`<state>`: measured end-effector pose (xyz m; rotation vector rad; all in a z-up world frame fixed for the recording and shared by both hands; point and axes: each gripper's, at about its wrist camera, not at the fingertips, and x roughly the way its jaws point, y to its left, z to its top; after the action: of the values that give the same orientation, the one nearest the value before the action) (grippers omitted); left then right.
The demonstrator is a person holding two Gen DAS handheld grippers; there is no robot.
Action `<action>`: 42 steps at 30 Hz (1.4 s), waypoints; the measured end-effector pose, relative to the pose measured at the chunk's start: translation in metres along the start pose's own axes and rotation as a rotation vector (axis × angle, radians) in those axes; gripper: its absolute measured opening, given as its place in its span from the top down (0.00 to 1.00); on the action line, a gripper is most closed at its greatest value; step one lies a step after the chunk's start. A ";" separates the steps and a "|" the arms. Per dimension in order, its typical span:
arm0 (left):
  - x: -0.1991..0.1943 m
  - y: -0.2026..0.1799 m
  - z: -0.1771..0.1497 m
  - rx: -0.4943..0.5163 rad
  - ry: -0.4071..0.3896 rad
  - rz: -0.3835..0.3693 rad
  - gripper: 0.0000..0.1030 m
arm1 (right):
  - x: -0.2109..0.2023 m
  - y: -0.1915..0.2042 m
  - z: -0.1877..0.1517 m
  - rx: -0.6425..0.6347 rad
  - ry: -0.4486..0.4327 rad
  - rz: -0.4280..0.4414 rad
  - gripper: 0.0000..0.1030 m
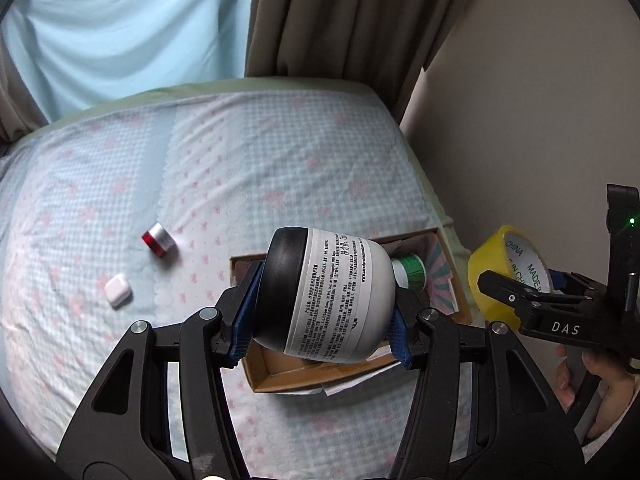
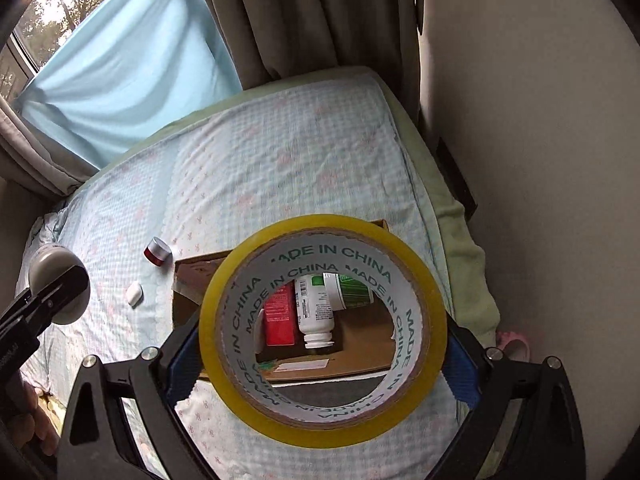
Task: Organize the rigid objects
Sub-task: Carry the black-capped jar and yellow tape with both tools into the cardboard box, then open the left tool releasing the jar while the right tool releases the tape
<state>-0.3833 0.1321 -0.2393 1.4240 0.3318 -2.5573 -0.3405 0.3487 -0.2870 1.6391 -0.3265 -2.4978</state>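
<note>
My left gripper [image 1: 324,312] is shut on a white jar with a black lid [image 1: 324,292], held sideways above the open cardboard box [image 1: 280,384] on the bed. My right gripper [image 2: 320,364] is shut on a yellow tape roll [image 2: 224,320], held above the same box [image 2: 360,364]; the roll also shows in the left wrist view [image 1: 486,280]. Through the roll I see a white bottle [image 2: 316,312], a red box [image 2: 280,316] and a green-labelled bottle [image 2: 352,288] lying in the box. The jar shows at the left of the right wrist view [image 2: 52,272].
A red and silver cap [image 1: 159,239] and a white earbud case [image 1: 118,290] lie on the checked bedsheet [image 1: 280,160] left of the box. Curtains [image 1: 340,20] hang behind the bed. A wall [image 1: 540,100] runs along the right side.
</note>
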 end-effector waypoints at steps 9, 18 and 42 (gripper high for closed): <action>0.101 -0.004 -0.001 -0.038 0.156 0.042 0.51 | 0.061 -0.009 -0.007 -0.100 0.096 0.024 0.06; 0.173 0.010 -0.012 0.012 0.304 0.078 0.51 | 0.102 -0.004 -0.031 -0.271 0.039 -0.001 0.06; 0.177 -0.006 -0.002 0.081 0.338 0.070 0.00 | 0.112 0.007 -0.035 -0.558 -0.025 -0.013 0.00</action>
<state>-0.4755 0.1277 -0.3911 1.8649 0.2243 -2.2948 -0.3532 0.3127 -0.3980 1.3770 0.3528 -2.3204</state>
